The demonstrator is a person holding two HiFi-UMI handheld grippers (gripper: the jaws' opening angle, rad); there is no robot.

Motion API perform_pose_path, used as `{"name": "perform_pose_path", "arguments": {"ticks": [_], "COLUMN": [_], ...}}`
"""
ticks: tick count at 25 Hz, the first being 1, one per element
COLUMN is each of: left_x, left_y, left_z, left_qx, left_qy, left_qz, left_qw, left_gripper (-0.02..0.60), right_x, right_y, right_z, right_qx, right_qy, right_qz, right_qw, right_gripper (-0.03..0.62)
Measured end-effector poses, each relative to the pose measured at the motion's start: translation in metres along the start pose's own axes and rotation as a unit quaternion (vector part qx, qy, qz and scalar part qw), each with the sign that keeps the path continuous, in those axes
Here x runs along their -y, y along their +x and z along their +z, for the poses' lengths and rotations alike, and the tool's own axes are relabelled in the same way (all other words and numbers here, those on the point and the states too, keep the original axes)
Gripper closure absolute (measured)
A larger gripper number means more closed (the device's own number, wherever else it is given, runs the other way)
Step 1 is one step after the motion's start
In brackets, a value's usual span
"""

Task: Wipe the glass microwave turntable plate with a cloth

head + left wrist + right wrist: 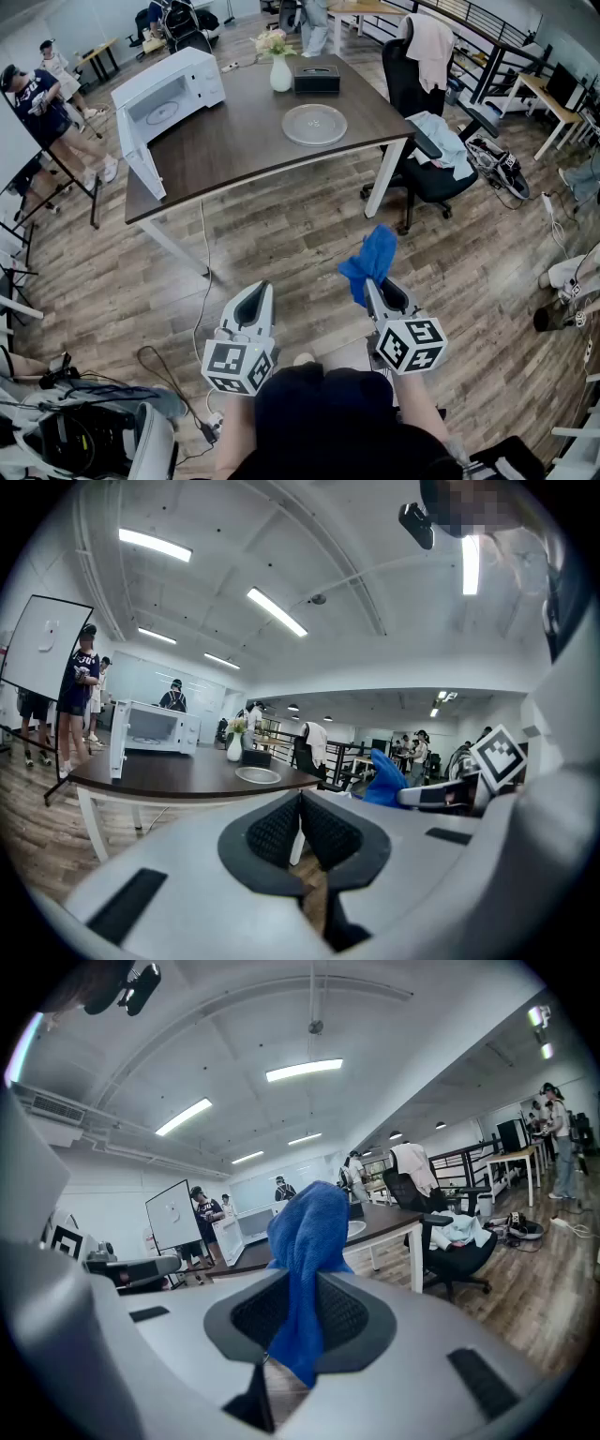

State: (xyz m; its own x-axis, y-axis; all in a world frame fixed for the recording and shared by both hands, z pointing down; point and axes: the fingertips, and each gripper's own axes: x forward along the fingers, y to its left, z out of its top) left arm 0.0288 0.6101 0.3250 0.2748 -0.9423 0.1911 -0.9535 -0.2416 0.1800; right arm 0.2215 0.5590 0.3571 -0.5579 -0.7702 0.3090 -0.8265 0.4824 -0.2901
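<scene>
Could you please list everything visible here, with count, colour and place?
table: one, dark brown top with white legs, middle of the room
microwave: one, white, door open, on the table's left end
glass turntable plate: one, clear, on the table's right part
vase: one, white, holding flowers, at the table's far edge
box: one, black, right of the vase
office chair: one, black, right of the table
people: several, far left
cloth: one, blue, clamped in the right gripper
left gripper: one, white, shut, empty
right gripper: one, white, shut on the cloth

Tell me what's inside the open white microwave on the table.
Inside the open white microwave, a pale round fitting on the floor; the casing hides the cavity's rear.
</scene>
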Motion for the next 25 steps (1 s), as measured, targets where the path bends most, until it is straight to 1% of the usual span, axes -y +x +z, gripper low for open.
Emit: {"name": "perform_pose_path", "arguments": {"ticks": [5, 10, 14, 18, 21, 25], "left_x": [-0.002, -0.01, -0.015, -0.022, -0.026, -0.031], "left_y": [0.0, 0.0, 0.001, -0.003, -0.005, -0.002], "left_z": [-0.009, -0.013, -0.017, -0.024, -0.03, -0.031], "left_qx": [-0.007, -0.018, -0.016, -0.023, -0.03, -0.035], "left_qy": [-0.012, -0.018, -0.021, -0.028, -0.035, -0.041], "left_qz": [0.001, -0.003, -0.006, -0.006, -0.001, 0.002], "left_qw": [0.9999, 0.9997, 0.9996, 0.9993, 0.999, 0.9986], "left_gripper": [0.575, 0.575, 0.575, 0.575, 0.575, 0.575], "right_x": [-0.005, -0.01, -0.008, -0.011, -0.014, -0.016], "right_y": [-0.001, -0.001, 0.001, 0.004, 0.007, 0.016], "right_z": [-0.005, -0.015, -0.023, -0.035, -0.043, -0.041], "right_qx": [-0.004, -0.019, -0.025, -0.038, -0.049, -0.056], "right_qy": [0.004, 0.027, 0.019, 0.023, 0.024, 0.02], "right_qz": [0.009, 0.006, -0.009, -0.016, -0.013, -0.007], "right_qw": [1.0, 0.999, 0.999, 0.999, 0.998, 0.998], "right_gripper": [0.525, 0.517, 0.517, 0.517, 0.517, 0.517]}}
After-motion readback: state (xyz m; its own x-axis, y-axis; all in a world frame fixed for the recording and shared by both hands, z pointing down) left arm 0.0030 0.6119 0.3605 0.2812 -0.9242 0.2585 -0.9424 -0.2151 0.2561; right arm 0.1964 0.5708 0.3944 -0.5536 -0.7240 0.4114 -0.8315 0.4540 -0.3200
